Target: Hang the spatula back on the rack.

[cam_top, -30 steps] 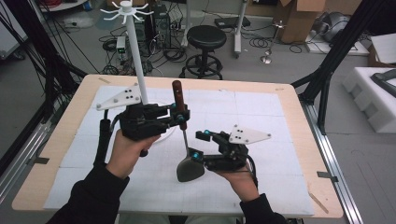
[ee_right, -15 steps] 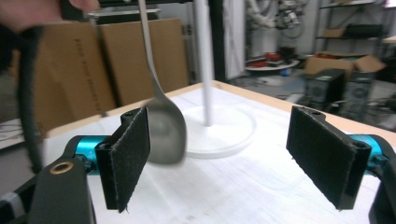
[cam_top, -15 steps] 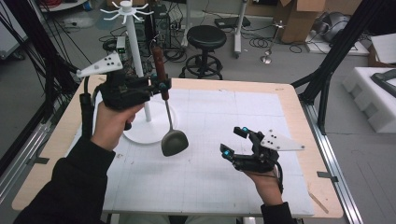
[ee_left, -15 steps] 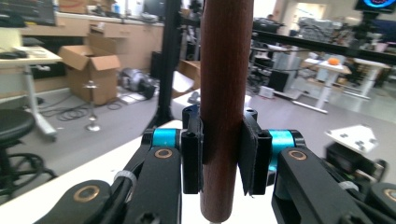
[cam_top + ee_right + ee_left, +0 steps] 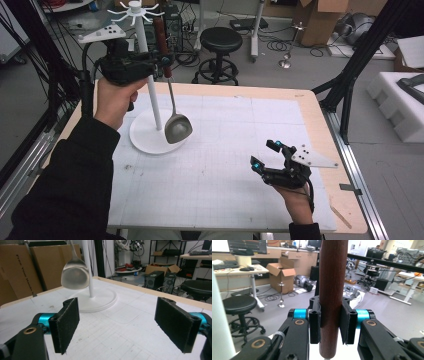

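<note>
A ladle with a dark wooden handle (image 5: 161,37) and a grey metal bowl (image 5: 177,128) hangs upright in the air. My left gripper (image 5: 165,61) is shut on the handle (image 5: 332,290), high up beside the white pole of the hook stand (image 5: 143,65). The stand's round base (image 5: 145,137) rests on the table's left side, and its hooks (image 5: 134,9) spread at the top. My right gripper (image 5: 264,155) is open low over the table's right front, holding nothing. From it the ladle bowl (image 5: 75,273) shows hanging before the stand pole (image 5: 88,267).
A white gridded mat (image 5: 220,165) covers the wooden table (image 5: 315,115). Behind the table stand a black stool (image 5: 220,40) and cardboard boxes (image 5: 320,20). White foam blocks (image 5: 400,100) lie on the floor at the right.
My left gripper has lifted the ladle up and leftwards toward the stand's top. My right gripper let go of the ladle, opened and drew back to the right front.
</note>
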`<state>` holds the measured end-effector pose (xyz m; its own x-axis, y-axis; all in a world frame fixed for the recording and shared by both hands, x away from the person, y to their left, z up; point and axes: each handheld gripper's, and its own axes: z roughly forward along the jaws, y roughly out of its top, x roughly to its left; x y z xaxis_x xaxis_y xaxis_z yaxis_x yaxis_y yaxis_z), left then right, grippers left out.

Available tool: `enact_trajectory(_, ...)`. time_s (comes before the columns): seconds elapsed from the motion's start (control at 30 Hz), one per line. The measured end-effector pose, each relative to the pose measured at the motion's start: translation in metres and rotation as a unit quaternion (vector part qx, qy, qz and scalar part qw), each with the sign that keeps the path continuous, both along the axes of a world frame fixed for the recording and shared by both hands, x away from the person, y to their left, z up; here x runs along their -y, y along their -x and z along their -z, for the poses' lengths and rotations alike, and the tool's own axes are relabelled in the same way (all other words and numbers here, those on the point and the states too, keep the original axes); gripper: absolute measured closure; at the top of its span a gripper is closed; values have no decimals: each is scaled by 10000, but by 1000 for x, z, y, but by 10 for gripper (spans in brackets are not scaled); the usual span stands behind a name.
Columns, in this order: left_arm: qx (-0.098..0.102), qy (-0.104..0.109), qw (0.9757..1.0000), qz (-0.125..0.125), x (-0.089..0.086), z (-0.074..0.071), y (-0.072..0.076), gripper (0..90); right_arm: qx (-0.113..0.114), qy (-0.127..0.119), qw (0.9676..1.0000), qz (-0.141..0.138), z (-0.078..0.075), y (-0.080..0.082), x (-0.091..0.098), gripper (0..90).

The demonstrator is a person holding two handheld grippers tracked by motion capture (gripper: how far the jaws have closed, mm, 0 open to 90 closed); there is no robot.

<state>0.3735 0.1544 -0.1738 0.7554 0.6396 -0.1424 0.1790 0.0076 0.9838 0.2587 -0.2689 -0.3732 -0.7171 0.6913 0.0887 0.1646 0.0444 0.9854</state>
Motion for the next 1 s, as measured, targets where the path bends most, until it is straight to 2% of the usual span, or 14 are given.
enact_trajectory(0.2, -43, -15, 9999, -119, -1, -2, -9, 732, 82, -121, 9998, -133, -2, 3, 2, 190)
enact_trajectory(0.27, -63, -6, 9999, -146, -1, -2, -11, 732, 33, -158, 9997, -188, -2, 4, 1, 190)
enact_trajectory(0.5, -125, 63, 9997, -216, -8, 0, -17, 732, 33, -147, 9997, -216, -2, 3, -1, 190)
enact_trajectory(0.6, -221, 131, 9994, -250, -13, 1, -20, 732, 33, -135, 9997, -204, -2, 3, -1, 190)
enact_trajectory(0.8, -327, 96, 9988, -350, -17, 5, -27, 732, 33, -138, 9996, -249, -2, 4, -2, 189)
enact_trajectory(0.9, -236, 8, 9991, -344, -16, 6, -24, 730, 29, -128, 9997, -230, -2, 4, -1, 189)
enact_trajectory(0.97, -78, 72, 9992, -395, -17, 9, -20, 719, 17, -133, 9997, -206, -1, 4, -1, 189)
enact_trajectory(1.0, 5, 109, 9990, -428, -18, 9, -19, 647, 15, -125, 9998, -181, -1, 4, 0, 189)
